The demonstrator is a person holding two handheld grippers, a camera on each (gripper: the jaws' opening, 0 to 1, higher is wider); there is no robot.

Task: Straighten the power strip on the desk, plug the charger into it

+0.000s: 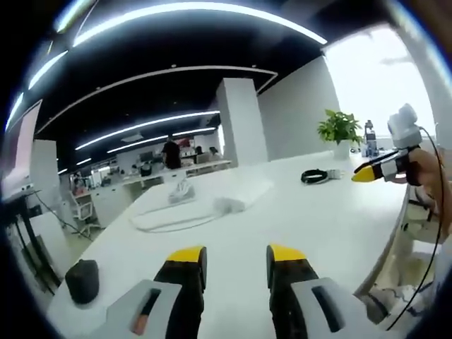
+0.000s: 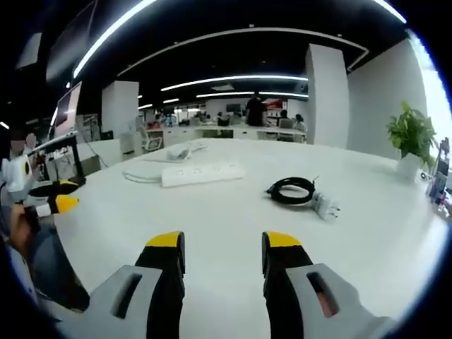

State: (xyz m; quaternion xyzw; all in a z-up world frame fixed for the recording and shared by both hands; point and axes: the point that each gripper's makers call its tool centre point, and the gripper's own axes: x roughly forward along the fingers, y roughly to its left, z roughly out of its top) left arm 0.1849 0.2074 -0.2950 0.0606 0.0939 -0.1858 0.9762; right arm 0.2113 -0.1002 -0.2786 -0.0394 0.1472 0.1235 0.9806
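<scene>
Right gripper [image 2: 219, 247]: jaws apart, nothing between them, yellow tips held low over the white tabletop [image 2: 233, 212]. Ahead and slightly right of the jaws lies the charger [image 2: 325, 206], a small white plug block joined to a black cable wound in a tight coil [image 2: 291, 190]; both rest flat, well clear of the tips. Farther out, ahead-left, the power strip [image 2: 203, 174] lies flat: a long white bar with a row of sockets, set at a slant, its white cord trailing off to the left. The left gripper shows at the left edge.

Left gripper [image 1: 236, 265]: jaws apart, empty. Power strip [image 1: 244, 192] lies ahead, beyond the tips. Black coil [image 1: 315, 176] sits far right, near a potted plant [image 1: 340, 131].
</scene>
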